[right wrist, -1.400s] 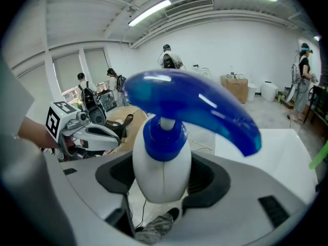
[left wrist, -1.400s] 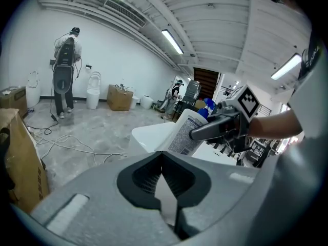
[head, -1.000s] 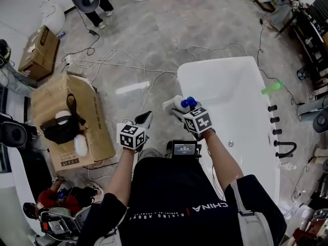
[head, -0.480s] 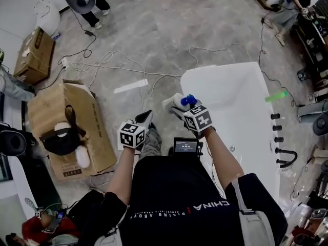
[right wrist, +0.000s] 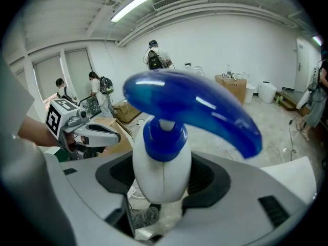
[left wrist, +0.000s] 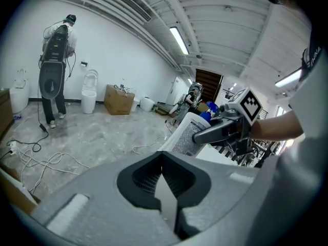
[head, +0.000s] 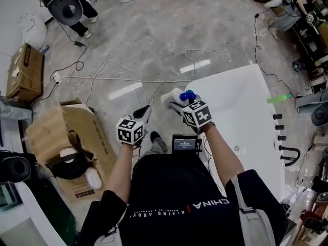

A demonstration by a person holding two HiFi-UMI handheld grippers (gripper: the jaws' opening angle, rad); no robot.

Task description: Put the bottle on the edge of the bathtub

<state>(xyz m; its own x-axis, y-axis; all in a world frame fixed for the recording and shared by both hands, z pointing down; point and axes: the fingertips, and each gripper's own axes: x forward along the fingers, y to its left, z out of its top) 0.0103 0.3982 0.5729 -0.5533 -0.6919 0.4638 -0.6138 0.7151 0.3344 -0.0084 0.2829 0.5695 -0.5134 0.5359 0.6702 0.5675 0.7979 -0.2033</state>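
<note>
A white bottle with a blue pump head is held by my right gripper, which is shut on its body; the marker cube sits behind it. The bottle hangs in the air just off the near left corner of the white bathtub. In the right gripper view the bottle fills the middle between the dark pads. My left gripper is to the left over the floor, shut and holding nothing. In the left gripper view its pads meet, and the bottle shows ahead on the right.
An open cardboard box with a black bag stands at the left, and another box lies farther left. White cables trail over the marble floor. Black fittings and a green object sit on the tub's right rim. A person stands at the back.
The person has stepped and turned, carrying both grippers across the floor beside the tub. The cardboard box has slid down and left in view. The bottle stays in the right gripper.
</note>
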